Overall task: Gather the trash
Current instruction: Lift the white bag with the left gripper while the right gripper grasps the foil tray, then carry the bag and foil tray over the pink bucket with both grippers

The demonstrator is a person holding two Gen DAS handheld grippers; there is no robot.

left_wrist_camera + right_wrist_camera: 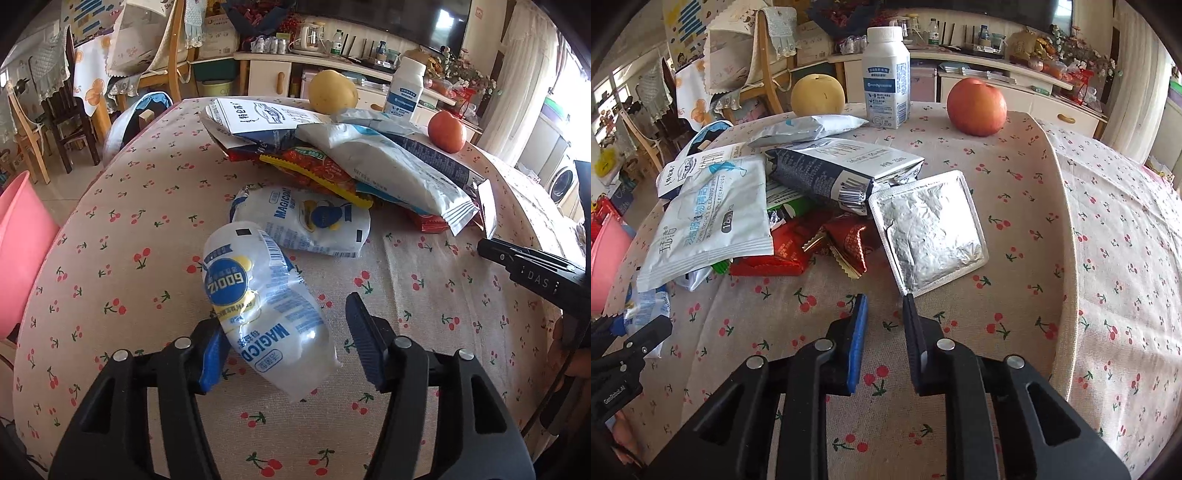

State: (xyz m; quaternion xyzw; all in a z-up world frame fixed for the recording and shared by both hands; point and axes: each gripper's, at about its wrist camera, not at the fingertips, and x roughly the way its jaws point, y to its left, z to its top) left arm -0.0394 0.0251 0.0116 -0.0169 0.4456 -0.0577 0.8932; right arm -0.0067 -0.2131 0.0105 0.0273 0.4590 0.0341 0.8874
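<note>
Presently has the left claw spread open low over the bench, with a crumpled white-and-blue wrapper between the jaws; touches that wrapper with the left pad only, well clear of it on the other side; looks onto a second wrapper of the same kind lying flat just beyond, and behind that onto a heap of trash: a white wipes pack on top of red snack packets and a flattened milk carton. Has the right claw closed down to a narrow slit with nothing between the pads, only cherry-print cloth showing through; meets, with the tip of its right finger, the near corner of a square foil pack lying flat just beside the heap. Finds a white bottle, a red apple and a yellow pear at the far edge, well apart from both claws; takes in a pink bin beside the bench on the left.
</note>
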